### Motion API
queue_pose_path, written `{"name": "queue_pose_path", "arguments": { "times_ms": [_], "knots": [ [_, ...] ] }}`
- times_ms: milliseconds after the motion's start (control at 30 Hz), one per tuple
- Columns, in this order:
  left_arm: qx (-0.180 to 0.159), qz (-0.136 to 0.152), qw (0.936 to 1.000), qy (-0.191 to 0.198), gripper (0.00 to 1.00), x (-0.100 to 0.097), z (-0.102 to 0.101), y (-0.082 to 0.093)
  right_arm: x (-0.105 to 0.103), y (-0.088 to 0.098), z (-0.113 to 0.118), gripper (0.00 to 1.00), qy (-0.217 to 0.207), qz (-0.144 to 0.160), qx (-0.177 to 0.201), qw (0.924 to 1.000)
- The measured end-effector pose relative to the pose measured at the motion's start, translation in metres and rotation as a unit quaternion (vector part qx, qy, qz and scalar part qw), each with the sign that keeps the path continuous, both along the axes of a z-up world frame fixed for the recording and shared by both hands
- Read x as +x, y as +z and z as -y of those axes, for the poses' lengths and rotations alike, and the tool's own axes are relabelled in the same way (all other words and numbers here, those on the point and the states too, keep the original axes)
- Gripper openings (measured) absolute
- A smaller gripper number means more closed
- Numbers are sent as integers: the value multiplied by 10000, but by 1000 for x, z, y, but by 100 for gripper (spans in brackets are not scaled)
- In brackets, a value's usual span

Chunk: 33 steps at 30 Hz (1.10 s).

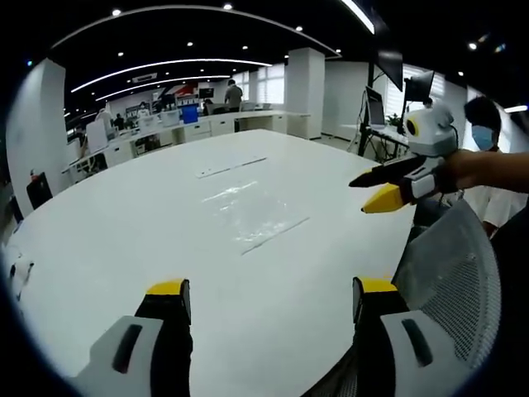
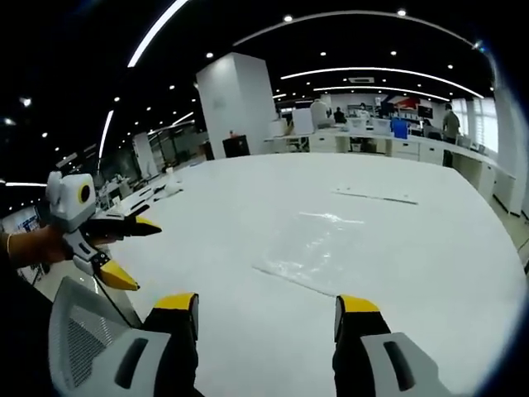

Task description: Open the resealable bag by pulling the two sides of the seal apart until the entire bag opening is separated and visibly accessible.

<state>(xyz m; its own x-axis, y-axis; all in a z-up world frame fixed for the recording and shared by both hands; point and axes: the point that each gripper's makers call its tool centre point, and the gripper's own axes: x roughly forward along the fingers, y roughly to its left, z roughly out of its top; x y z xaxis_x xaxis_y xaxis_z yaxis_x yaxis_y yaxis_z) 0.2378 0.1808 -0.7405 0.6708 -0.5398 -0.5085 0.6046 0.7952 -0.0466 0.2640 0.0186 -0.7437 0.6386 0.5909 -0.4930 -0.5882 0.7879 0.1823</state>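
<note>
Two claws, my left gripper (image 1: 269, 299) and right gripper (image 2: 267, 316), hover with jaws apart; clear resealable bag (image 2: 331, 248) flat mid-table (image 2: 248, 207), untouched.

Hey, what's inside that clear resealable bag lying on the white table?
The resealable bag lies flat on the white table; only tabletop shows through it, no contents visible.

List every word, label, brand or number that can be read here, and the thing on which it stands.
No text can be read.
The resealable bag on the white table is clear, with no print to see.
The coloured signs at the far desks are too small and blurred to read.
</note>
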Motion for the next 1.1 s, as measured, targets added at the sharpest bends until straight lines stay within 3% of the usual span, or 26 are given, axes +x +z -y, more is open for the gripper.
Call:
{"name": "queue_pose_path", "arguments": {
  "times_ms": [500,667,1100],
  "knots": [
    [-54,-63,10000,-40,79,3,5,-4,22,-21,-20,63,344,-107,-221,9991],
    [-60,-71,9999,-39,79,5,3,-5,30,-19,-34,58,531,-106,-47,9985],
    [-37,-127,9998,-160,78,5,5,-9,51,-35,-61,56,1041,-160,-312,9940]
  ]
}}
